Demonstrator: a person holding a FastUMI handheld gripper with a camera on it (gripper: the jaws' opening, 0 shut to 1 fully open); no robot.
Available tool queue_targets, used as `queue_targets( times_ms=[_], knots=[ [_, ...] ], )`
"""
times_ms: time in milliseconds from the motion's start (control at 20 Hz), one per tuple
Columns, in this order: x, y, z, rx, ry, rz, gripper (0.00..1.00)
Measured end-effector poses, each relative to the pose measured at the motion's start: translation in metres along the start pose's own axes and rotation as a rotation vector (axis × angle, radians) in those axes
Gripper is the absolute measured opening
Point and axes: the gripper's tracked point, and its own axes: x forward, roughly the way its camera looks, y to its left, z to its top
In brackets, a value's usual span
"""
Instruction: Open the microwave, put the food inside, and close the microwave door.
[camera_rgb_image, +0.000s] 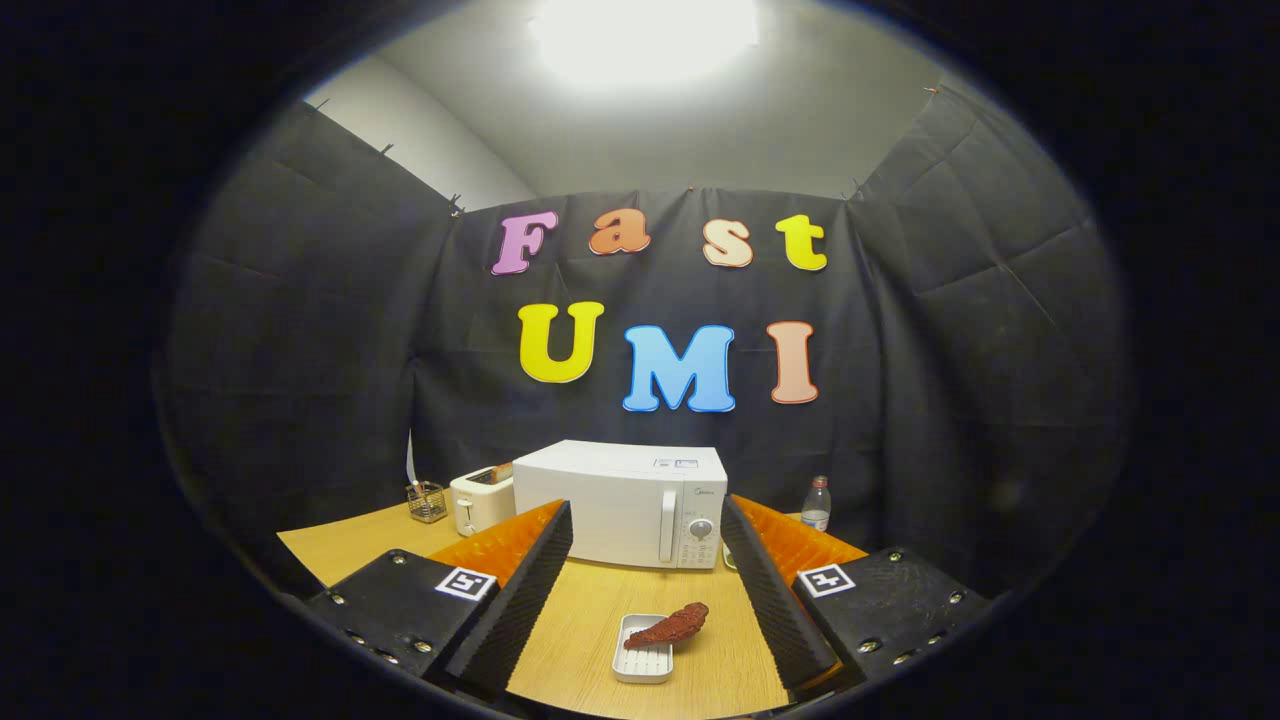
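**Gripper wide open, microwave straight ahead**

Gripper fingers stand well apart, holding nothing. Between them on the wooden table lies the white tray with the food, its long axis slanting up toward the right finger. Beyond the fingertips, dead ahead, sits the microwave, door shut, its upright handle right of centre. Likely first reach: forward past the tray to that handle.
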Motion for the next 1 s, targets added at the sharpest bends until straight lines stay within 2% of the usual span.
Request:
queue_targets(
  times_ms=[650, 1000],
  knots=[
    [0.012, 0.002, -0.008, 0.000, 0.012, 0.000, 0.94],
    [0.047, 0.002, -0.026, 0.032, 0.011, 0.006, 0.94]
  ],
)
